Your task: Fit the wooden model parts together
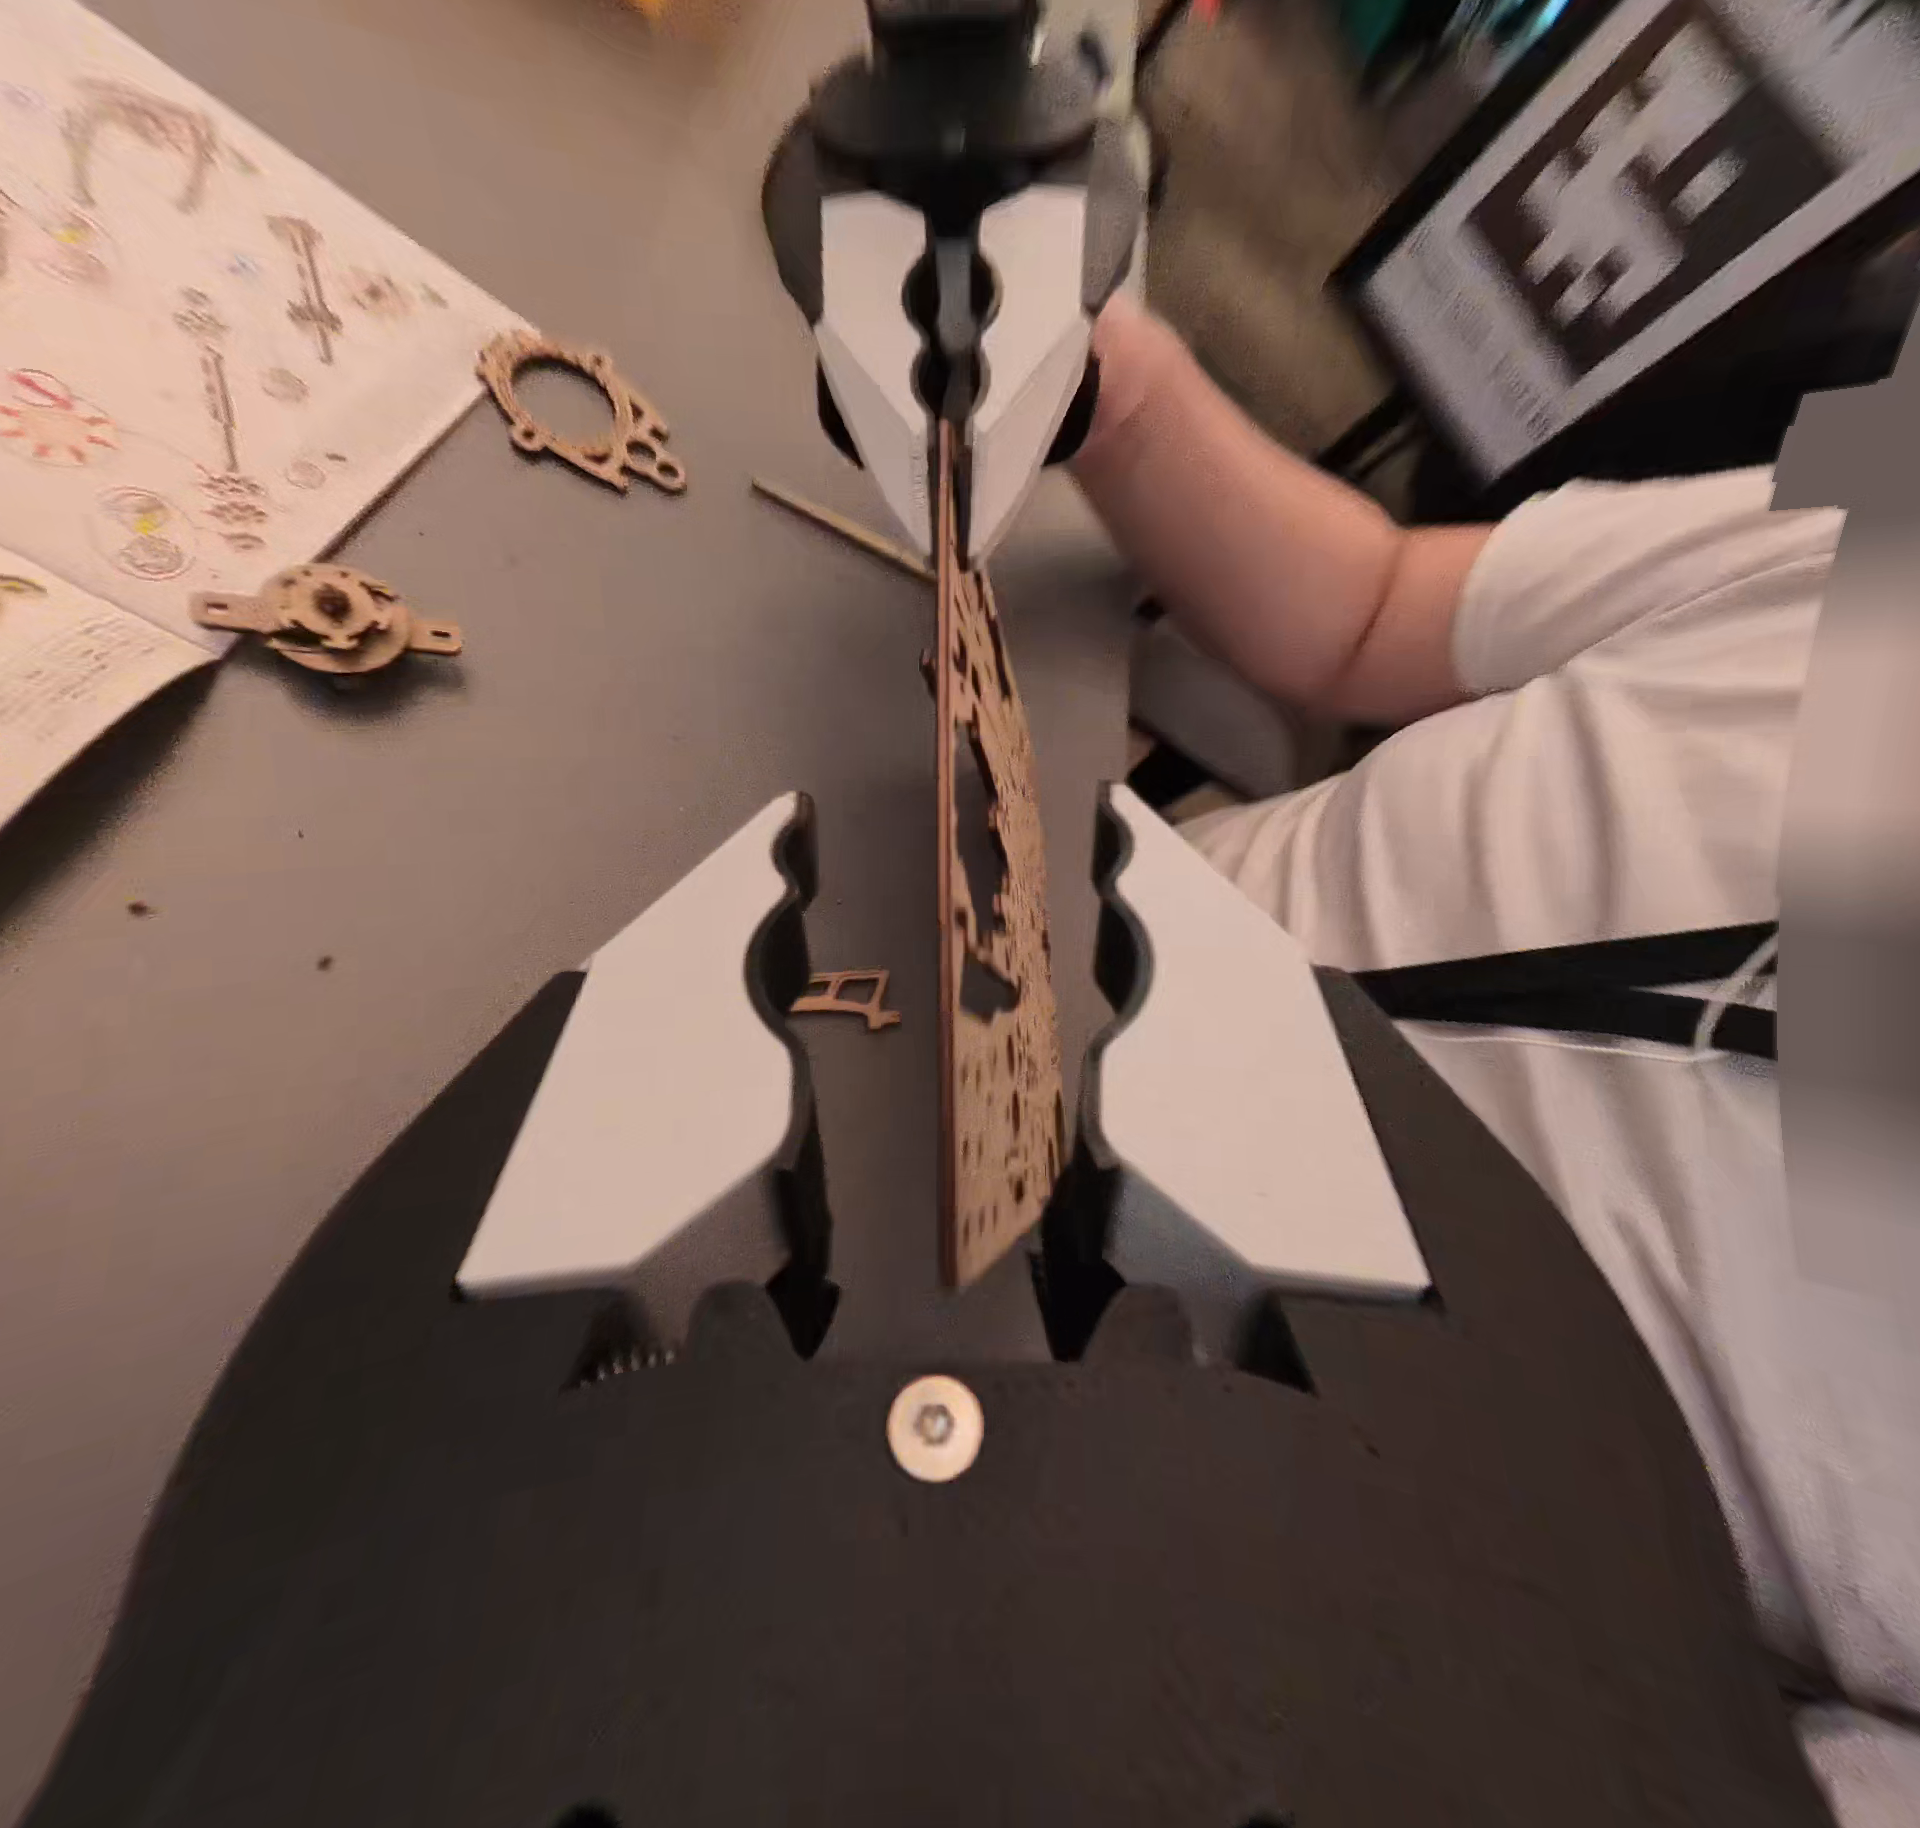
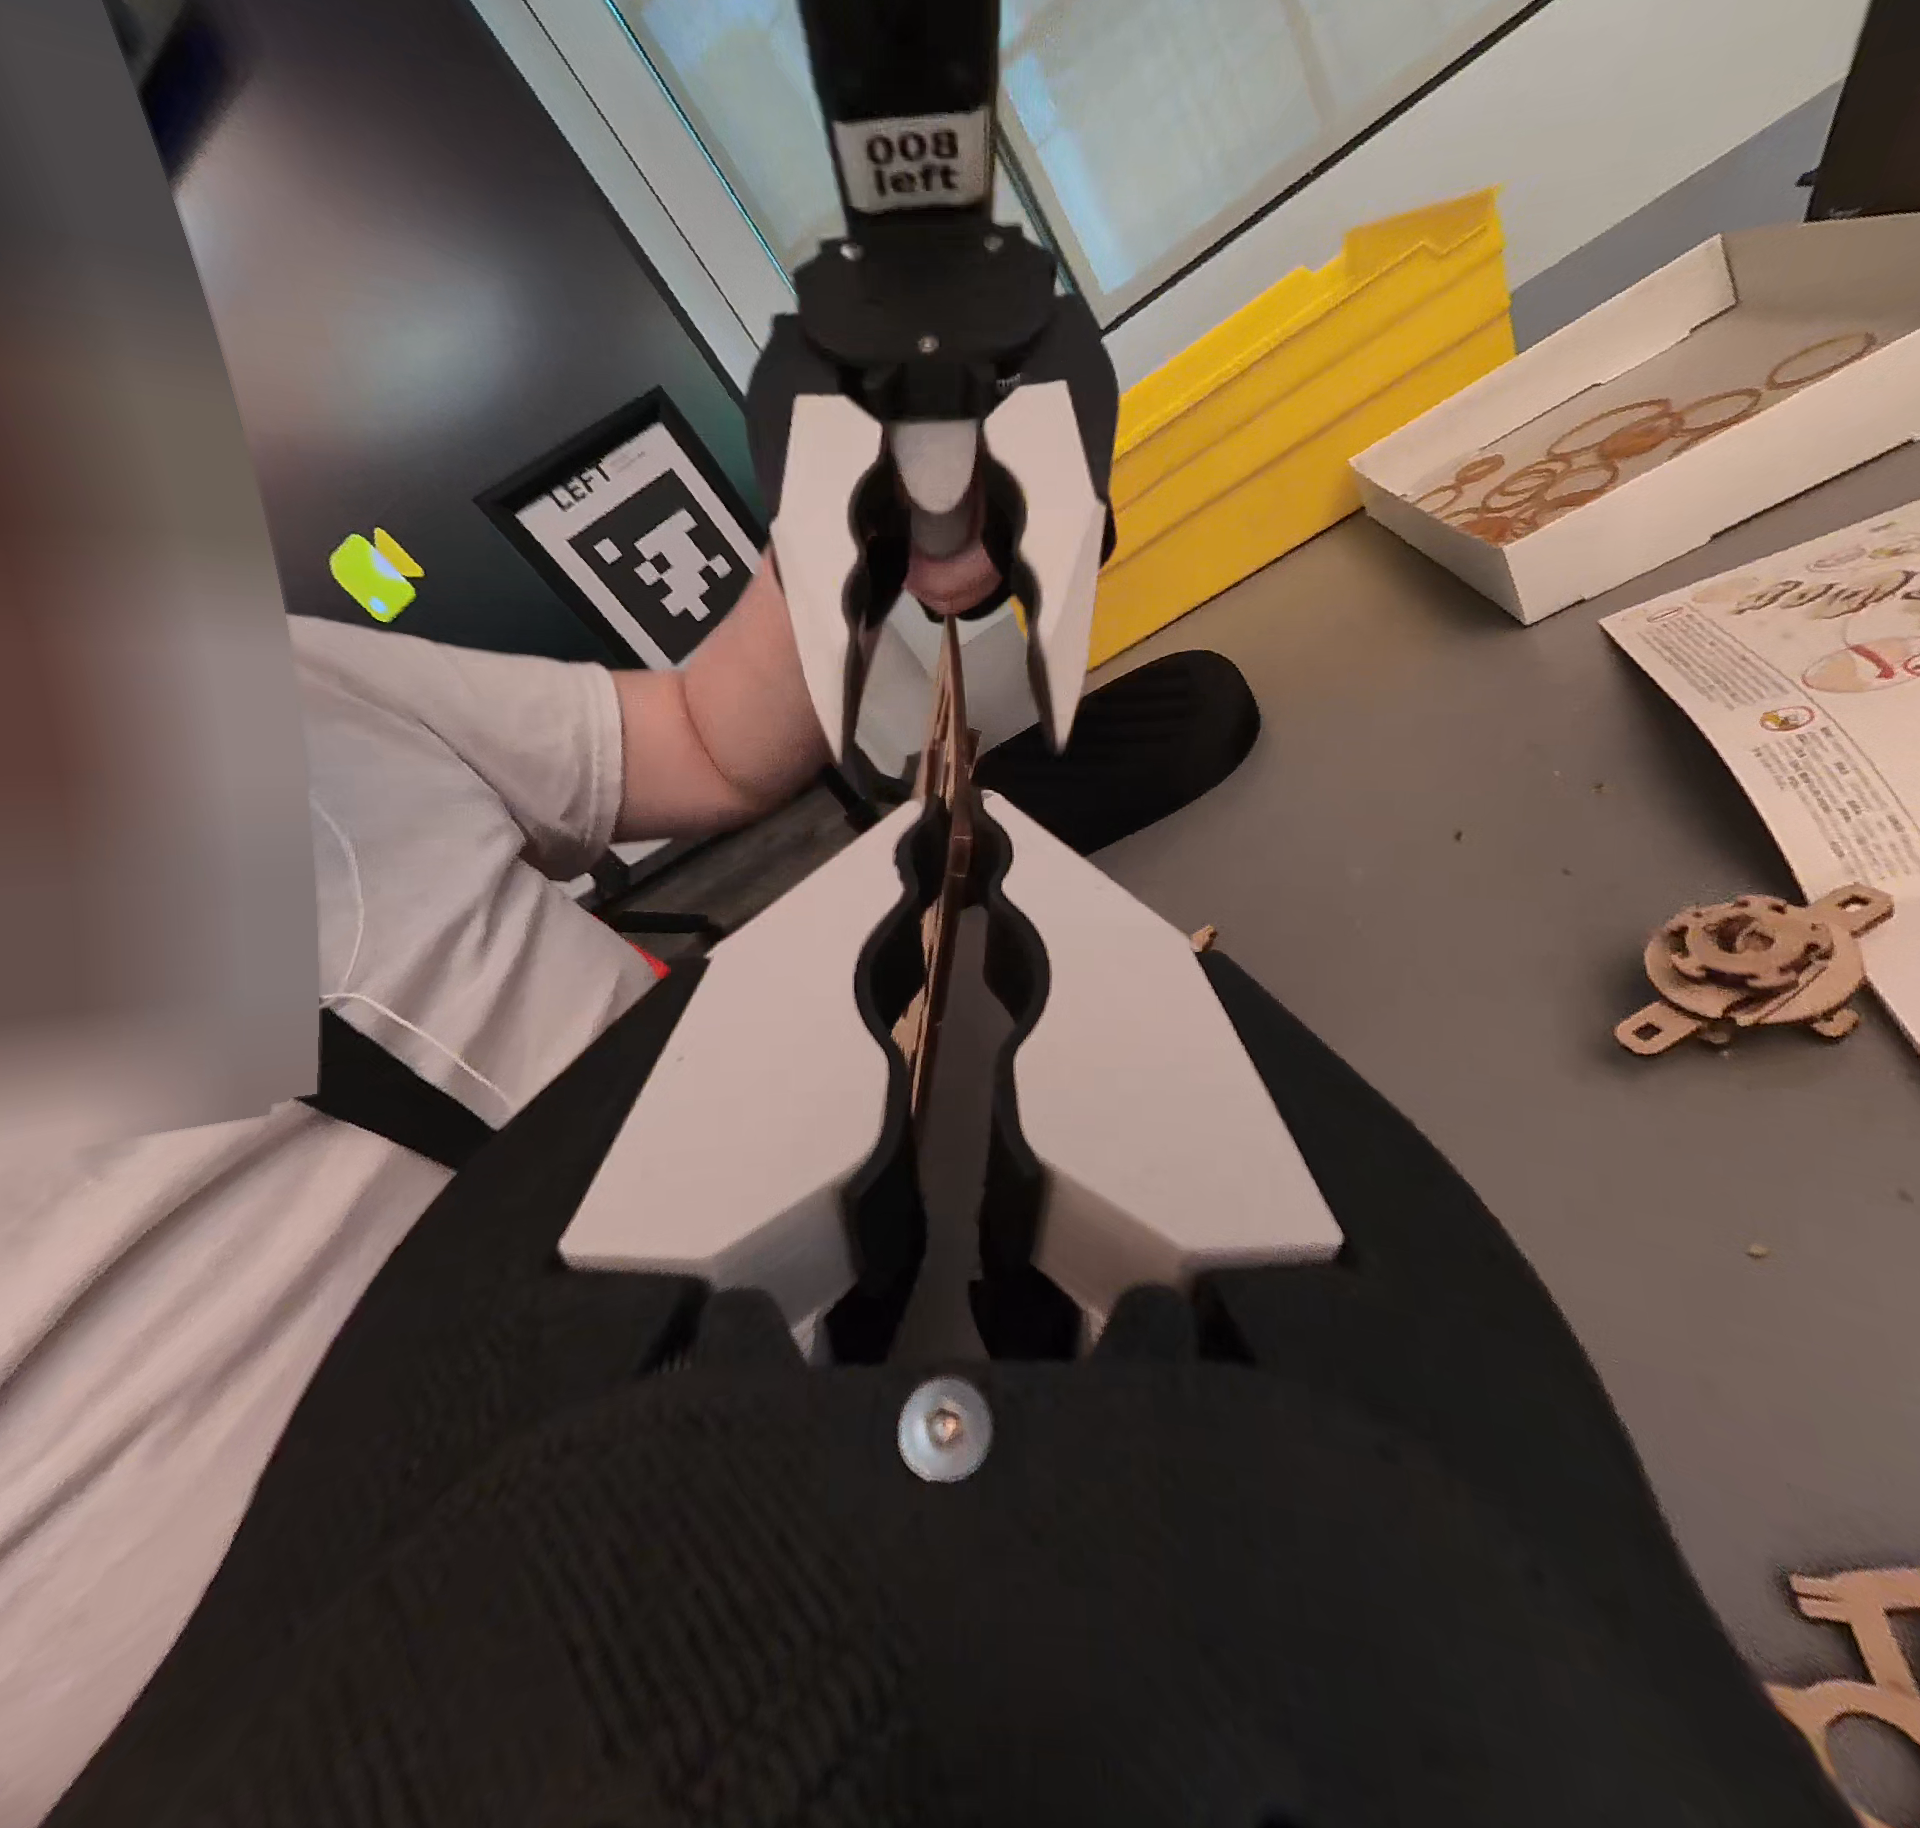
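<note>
Above the desk (image 1: 623, 791), the right gripper (image 1: 951, 521) clamps the perforated wooden sheet (image 1: 997, 947); the left gripper (image 1: 945, 947), fingers apart, should close squarely.

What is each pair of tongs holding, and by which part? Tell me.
The right tongs clamp the perforated wooden sheet edge-on at its end. The left tongs are open around its other end, gripping nothing.

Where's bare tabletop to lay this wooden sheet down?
Bare grey tabletop lies between the round gear assembly and the small wooden piece. It is crowded farther left, where the instruction sheet and the wooden ring frame lie.
</note>
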Motion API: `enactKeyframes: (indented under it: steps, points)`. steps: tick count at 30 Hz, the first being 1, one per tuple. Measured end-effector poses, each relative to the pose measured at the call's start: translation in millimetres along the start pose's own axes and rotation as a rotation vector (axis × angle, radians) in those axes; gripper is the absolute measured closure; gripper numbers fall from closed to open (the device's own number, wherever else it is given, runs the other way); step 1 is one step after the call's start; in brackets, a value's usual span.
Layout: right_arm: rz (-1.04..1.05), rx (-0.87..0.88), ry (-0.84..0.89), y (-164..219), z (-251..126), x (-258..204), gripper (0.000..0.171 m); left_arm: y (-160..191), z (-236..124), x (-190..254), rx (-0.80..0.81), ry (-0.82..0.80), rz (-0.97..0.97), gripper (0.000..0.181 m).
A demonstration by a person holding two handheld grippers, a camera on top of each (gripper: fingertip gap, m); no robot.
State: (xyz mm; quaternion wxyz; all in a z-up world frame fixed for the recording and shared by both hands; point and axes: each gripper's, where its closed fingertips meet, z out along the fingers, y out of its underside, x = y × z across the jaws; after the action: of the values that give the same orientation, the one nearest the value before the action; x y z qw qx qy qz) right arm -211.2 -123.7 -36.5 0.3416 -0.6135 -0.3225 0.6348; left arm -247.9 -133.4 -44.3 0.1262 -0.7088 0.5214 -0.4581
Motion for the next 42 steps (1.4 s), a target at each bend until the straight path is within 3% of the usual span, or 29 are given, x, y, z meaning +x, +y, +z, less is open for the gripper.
enactKeyframes:
  steps: [3,6,7,9,16,28,30,35,42]
  points:
    - [-0.019,-0.01,0.023,-2,3,-1,0.169,12,20,-3,-0.209,-0.011,-0.033,0.139]
    - [-0.014,-0.017,0.1,1,1,7,0.167,17,29,-8,-0.266,0.031,-0.104,0.181]
    - [0.012,-0.023,0.14,4,1,12,0.162,14,30,-11,-0.251,0.04,-0.125,0.181]
    - [0.075,-0.073,0.209,20,1,19,0.135,13,31,-17,-0.242,0.037,-0.147,0.181]
    - [0.134,-0.179,0.323,50,12,24,0.144,13,34,-22,-0.234,0.034,-0.15,0.181]
    - [0.176,-0.18,0.207,49,15,12,0.16,10,30,-11,-0.209,0.125,-0.172,0.181]
    - [0.173,-0.186,0.217,50,15,13,0.159,7,30,-5,-0.198,0.18,-0.22,0.158]
    - [0.176,-0.206,0.236,54,15,16,0.159,14,38,-19,-0.24,0.082,-0.191,0.169]
    - [0.182,-0.227,0.234,57,15,14,0.157,16,40,-10,-0.254,0.131,-0.212,0.179]
